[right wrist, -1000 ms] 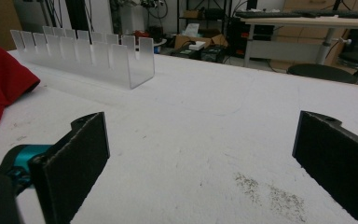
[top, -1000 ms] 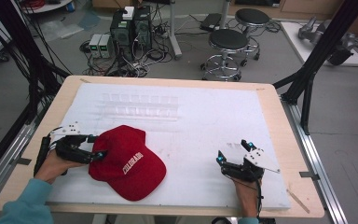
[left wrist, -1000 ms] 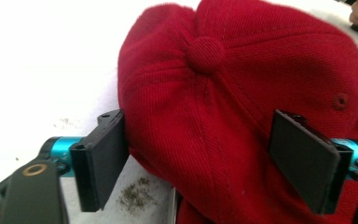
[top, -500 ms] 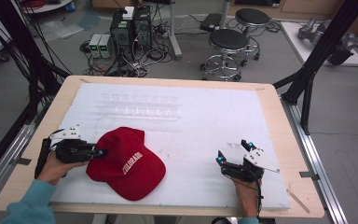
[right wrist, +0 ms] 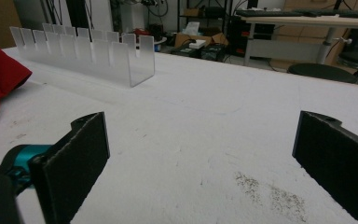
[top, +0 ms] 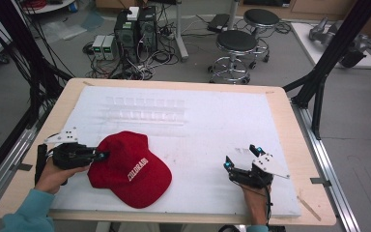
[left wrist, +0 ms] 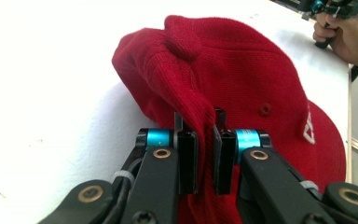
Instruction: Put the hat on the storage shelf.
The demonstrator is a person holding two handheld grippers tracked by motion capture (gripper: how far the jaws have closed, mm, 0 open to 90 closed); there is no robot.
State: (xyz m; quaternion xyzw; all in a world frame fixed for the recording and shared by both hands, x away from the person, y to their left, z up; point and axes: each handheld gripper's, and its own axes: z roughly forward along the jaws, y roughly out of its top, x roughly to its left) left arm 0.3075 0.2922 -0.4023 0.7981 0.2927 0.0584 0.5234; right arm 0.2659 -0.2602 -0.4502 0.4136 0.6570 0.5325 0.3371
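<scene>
Person at table w/ two handheld grippers. Left gripper [left wrist: 206, 140]: black jaws, cyan cylinders, brass-ringed screws, black cable, white plate on top. Right gripper [top: 228, 166] — black body, grey three-cornered plate, cyan tips; wide, rough-textured black pads [right wrist: 77, 158]. Teal sleeve [top: 26, 215] on the left arm.

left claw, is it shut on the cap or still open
Shut on the cap: in the left gripper view the left claw pinches a raised fold of the red cap between its jaws.
</scene>
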